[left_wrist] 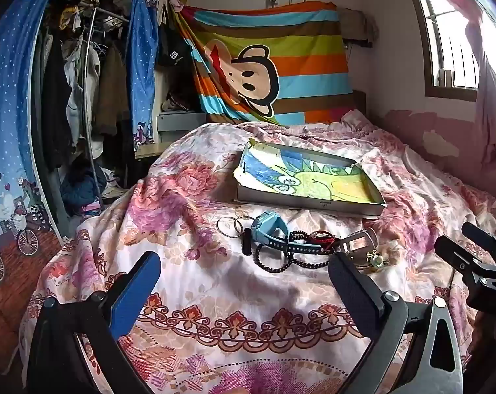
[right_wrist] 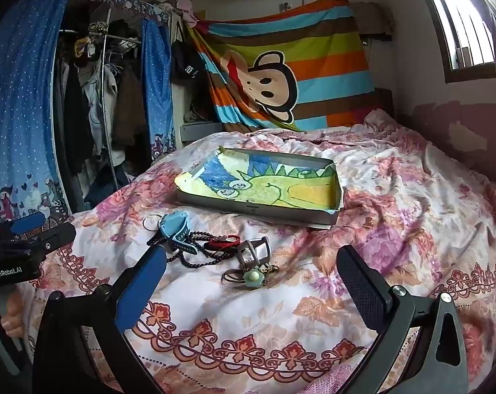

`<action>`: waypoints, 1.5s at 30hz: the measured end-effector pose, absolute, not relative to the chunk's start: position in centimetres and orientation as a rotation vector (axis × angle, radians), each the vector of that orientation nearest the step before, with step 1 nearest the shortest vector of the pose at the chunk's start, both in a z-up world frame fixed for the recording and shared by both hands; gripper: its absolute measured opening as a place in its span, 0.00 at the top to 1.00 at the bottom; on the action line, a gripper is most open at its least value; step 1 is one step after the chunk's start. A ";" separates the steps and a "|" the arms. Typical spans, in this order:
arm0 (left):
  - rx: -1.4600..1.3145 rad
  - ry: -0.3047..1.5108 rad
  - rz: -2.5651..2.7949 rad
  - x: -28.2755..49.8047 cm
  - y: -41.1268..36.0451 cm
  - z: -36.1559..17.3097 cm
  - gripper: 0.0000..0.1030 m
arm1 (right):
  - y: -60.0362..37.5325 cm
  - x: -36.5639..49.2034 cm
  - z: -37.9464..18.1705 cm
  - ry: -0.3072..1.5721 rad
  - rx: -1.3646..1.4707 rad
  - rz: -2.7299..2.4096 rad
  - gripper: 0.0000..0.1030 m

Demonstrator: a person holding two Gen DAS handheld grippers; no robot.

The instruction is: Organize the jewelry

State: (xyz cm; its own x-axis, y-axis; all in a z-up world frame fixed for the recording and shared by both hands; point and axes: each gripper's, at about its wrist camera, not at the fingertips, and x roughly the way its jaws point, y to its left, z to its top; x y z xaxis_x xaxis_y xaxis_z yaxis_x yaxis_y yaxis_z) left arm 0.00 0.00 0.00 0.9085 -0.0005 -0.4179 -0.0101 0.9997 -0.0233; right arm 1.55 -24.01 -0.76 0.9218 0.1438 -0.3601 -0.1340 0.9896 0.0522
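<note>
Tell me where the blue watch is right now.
The blue watch lies on the floral bedspread at the left end of the jewelry pile, beside the metal rings and just in front of the shallow box.

Your left gripper's (left_wrist: 244,272) right finger covers the near corner of the grey clip (left_wrist: 359,241) and part of the black bead string (left_wrist: 280,261). The jewelry pile is tangled, so you can't separate the red cord (right_wrist: 223,241) from the beads. Your right gripper (left_wrist: 471,259) is cut off by the left view's edge.
</note>
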 end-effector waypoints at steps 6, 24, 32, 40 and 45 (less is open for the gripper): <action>-0.025 0.435 -0.005 0.0 0.1 0.0 0.00 | -24.2 1.3 -0.6 0.367 0.029 0.145 0.01; -0.010 0.444 -0.004 0.0 -0.7 -0.1 0.00 | -24.4 1.5 -0.7 0.379 0.037 0.147 0.01; -0.012 0.444 -0.005 0.0 -0.6 -0.1 0.00 | -24.4 1.5 -0.7 0.379 0.038 0.148 0.01; -0.013 0.444 -0.006 0.0 -0.5 -0.1 0.00 | -24.4 1.5 -0.7 0.379 0.038 0.147 0.01; -0.013 0.444 -0.006 0.0 -0.5 -0.1 0.00 | -24.5 1.6 -0.9 0.383 0.040 0.145 0.01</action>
State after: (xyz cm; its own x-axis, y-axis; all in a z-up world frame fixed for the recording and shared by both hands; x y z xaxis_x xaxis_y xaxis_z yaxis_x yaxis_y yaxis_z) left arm 0.00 -0.54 -0.11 0.9032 -0.0086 -0.4292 0.0028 0.9999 -0.0142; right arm 1.58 -24.46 -0.92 0.9175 0.1487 -0.3690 -0.1336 0.9888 0.0663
